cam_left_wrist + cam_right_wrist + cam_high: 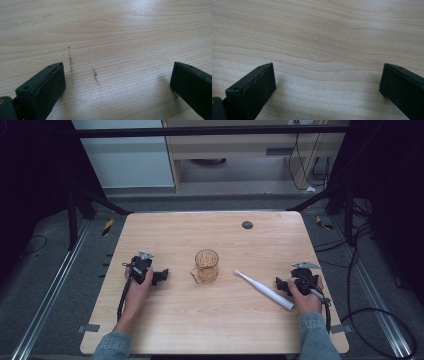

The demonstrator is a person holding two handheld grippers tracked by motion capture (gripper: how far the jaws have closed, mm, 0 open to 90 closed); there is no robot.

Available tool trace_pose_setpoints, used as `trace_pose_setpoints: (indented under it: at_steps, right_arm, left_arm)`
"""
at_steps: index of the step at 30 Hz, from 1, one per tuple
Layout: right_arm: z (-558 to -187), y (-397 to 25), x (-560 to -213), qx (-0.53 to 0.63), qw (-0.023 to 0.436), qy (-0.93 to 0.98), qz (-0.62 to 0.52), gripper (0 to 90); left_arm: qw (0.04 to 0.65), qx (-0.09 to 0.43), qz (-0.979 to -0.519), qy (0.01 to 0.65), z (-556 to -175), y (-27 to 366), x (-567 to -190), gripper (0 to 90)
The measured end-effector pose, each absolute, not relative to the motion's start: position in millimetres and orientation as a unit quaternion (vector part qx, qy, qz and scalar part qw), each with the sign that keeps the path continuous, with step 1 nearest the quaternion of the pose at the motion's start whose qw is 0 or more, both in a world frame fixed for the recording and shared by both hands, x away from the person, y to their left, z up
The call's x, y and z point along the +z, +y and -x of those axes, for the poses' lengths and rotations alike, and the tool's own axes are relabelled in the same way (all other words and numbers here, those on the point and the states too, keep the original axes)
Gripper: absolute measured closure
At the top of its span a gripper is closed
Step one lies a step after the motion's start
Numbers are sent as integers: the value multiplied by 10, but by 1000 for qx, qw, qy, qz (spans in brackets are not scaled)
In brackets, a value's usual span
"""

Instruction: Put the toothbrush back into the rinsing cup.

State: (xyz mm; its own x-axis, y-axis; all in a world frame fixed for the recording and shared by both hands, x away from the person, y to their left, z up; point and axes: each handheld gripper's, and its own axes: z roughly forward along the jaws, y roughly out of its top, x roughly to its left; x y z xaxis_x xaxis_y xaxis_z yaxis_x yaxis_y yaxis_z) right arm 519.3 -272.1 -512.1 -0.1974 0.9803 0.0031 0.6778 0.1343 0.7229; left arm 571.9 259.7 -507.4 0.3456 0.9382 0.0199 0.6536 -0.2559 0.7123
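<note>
An amber glass mug point(206, 265) stands upright near the middle of the wooden table point(215, 325). A white electric toothbrush point(264, 289) lies flat to its right, head toward the mug. My left gripper point(161, 276) rests on the table left of the mug, jaws pointing toward it. In the left gripper view its gripper point(117, 82) is open over bare wood with faint dark scuff marks point(70, 62). My right gripper point(281, 285) sits by the toothbrush handle end. In the right gripper view that gripper point(327, 80) is open with only wood between the jaws.
A small dark round plug point(247, 225) sits in the table near the far edge. Cables point(370, 320) trail on the floor to the right, and metal rails point(50, 290) run along both sides of the table. A cabinet point(240, 150) stands beyond.
</note>
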Motion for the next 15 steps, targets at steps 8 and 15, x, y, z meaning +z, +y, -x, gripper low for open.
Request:
trace_pose_setpoints:
  at_steps: [8,15]
  right_arm:
    - [-5184,-2719,-5119,307,248,712,-581,17]
    - [-5107,-2692,-4984,326,265,715,-559,103]
  left_arm:
    - [312,228,-759,525,-5719,2597,-5074,0]
    - [311,228,-759,524,-5719,2597,-5074,0]
